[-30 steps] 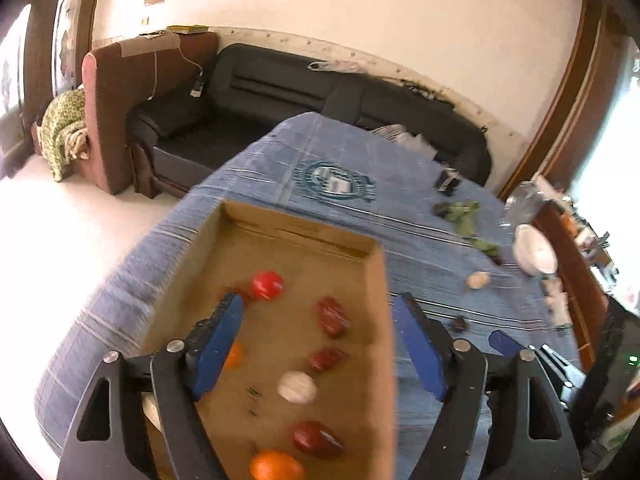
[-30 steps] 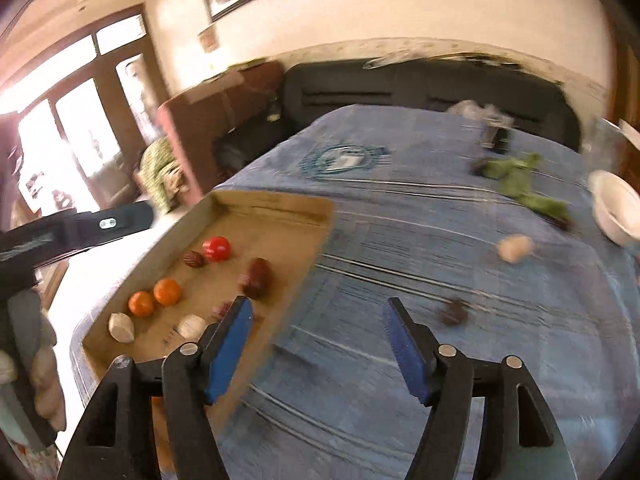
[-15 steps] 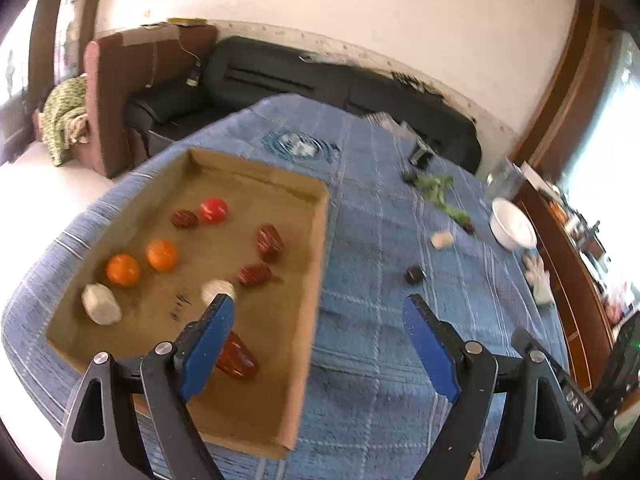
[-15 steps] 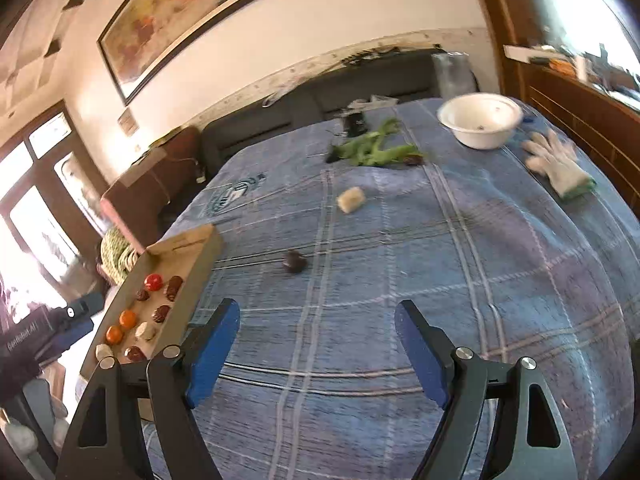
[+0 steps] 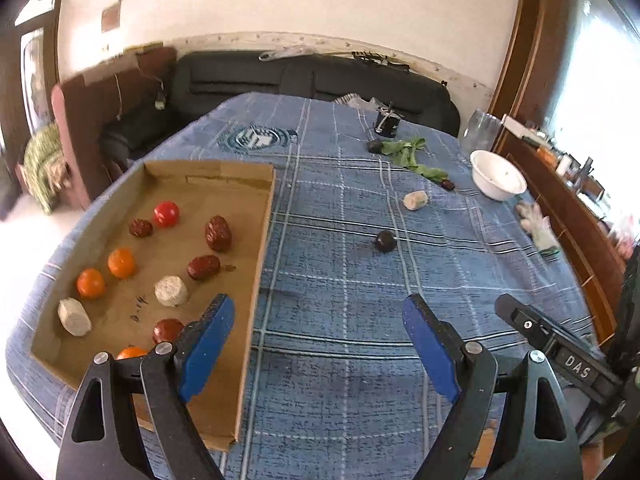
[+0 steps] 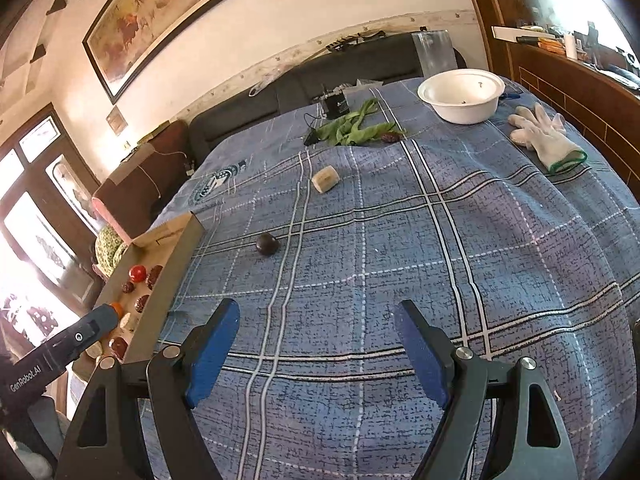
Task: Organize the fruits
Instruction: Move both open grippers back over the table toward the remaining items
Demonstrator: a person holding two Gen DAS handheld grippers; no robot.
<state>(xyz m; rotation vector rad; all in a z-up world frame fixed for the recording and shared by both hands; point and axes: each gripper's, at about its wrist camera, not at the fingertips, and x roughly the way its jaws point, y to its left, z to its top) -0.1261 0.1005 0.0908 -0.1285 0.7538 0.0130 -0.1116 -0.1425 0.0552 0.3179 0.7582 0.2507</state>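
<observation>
Left wrist view: left gripper (image 5: 320,340) held above the blue checked cloth (image 5: 360,360), jaws spread wide, nothing between them; its left finger overlaps the cardboard tray (image 5: 264,216). Tray holds red, orange, dark and pale fruits. Dark fruit (image 5: 385,241) and pale piece (image 5: 415,201) lie loose on the cloth, well apart from the tray.

Right wrist view: right gripper (image 6: 316,344) raised over the cloth, jaws wide apart, empty, pointing toward the dark fruit (image 6: 267,244). White bowl (image 6: 462,94) and glove (image 6: 544,136) far right.
</observation>
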